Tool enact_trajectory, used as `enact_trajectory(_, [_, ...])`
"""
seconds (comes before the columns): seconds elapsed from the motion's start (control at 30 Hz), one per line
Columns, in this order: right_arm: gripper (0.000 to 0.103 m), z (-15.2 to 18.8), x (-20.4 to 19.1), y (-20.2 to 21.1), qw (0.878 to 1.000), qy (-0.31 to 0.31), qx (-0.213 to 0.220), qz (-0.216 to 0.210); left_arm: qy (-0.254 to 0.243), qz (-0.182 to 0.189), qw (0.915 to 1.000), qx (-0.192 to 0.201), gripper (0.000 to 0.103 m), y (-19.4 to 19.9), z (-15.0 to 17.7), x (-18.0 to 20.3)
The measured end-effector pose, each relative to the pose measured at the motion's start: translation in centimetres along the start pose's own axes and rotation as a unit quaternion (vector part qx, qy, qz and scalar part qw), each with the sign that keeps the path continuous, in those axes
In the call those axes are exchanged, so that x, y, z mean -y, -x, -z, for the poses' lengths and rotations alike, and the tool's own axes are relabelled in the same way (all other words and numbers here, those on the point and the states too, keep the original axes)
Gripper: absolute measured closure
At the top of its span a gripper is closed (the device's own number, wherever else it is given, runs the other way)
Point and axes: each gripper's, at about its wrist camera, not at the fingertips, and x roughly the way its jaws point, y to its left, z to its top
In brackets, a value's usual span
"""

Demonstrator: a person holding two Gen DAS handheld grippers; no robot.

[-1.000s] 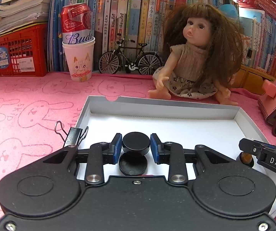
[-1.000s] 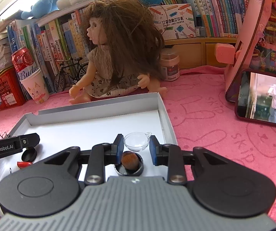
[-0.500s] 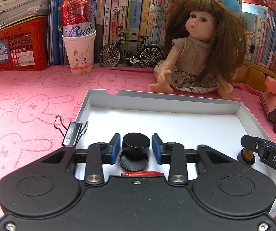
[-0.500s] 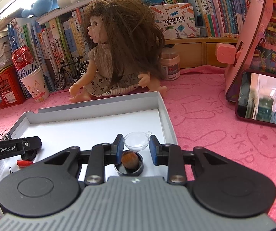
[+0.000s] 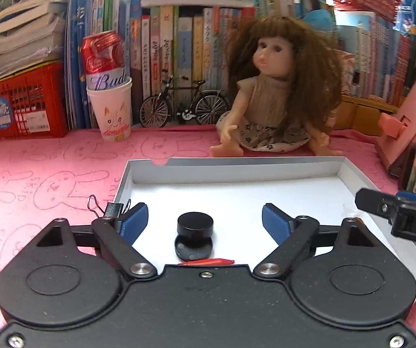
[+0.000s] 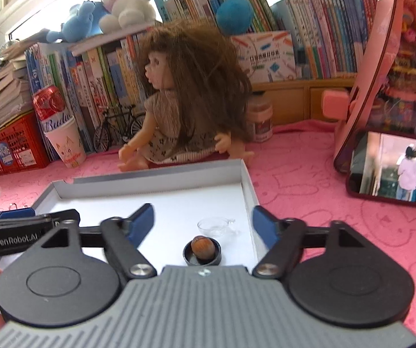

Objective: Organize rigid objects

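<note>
- White tray (image 5: 231, 171): shallow, rectangular, low walls; flat on the pink table.
- Black round cap (image 5: 195, 224): squat, matte; stands on a black lid in the tray's near left part.
- Black lid (image 5: 193, 250): round, open side up.
- Red stick (image 5: 208, 262): thin, lying flat just beside that lid.
- Clear cup (image 6: 214, 226): small, upright, near right wall.
- Brown nut (image 6: 203, 246): sits in a black dish (image 6: 189, 253), just beside the cup.

A pink bunny-print cloth (image 5: 48, 174) covers the table. Packed bookshelves (image 5: 178, 58) fill the back, stuffed toys (image 6: 120, 3) on top. Daylight enters a window (image 6: 13, 0) at upper left.
</note>
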Motion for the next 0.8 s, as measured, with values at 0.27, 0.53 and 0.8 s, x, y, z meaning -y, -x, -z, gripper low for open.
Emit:
enact_trajectory(0.27, [0.008, -0.2, -0.3, 2.0, 1.0, 0.003, 0.013, 0.01, -0.008, 0.009, 0.9998, 0.013, 0.016, 2.5, 0.5, 0.2])
enact_trajectory(0.53, [0.0, 0.5, -0.5, 3.4, 0.999, 0.02, 0.021, 0.015, -0.006, 0.007, 0.9998, 0.016, 0.015, 4.4, 1.4, 0.0])
enact_trajectory(0.8, [0.0, 1.5, -0.9, 5.4, 0.998, 0.04, 0.026, 0.04, 0.005, 0.007, 0.9997, 0.025, 0.015, 7.1, 2.6, -0.1])
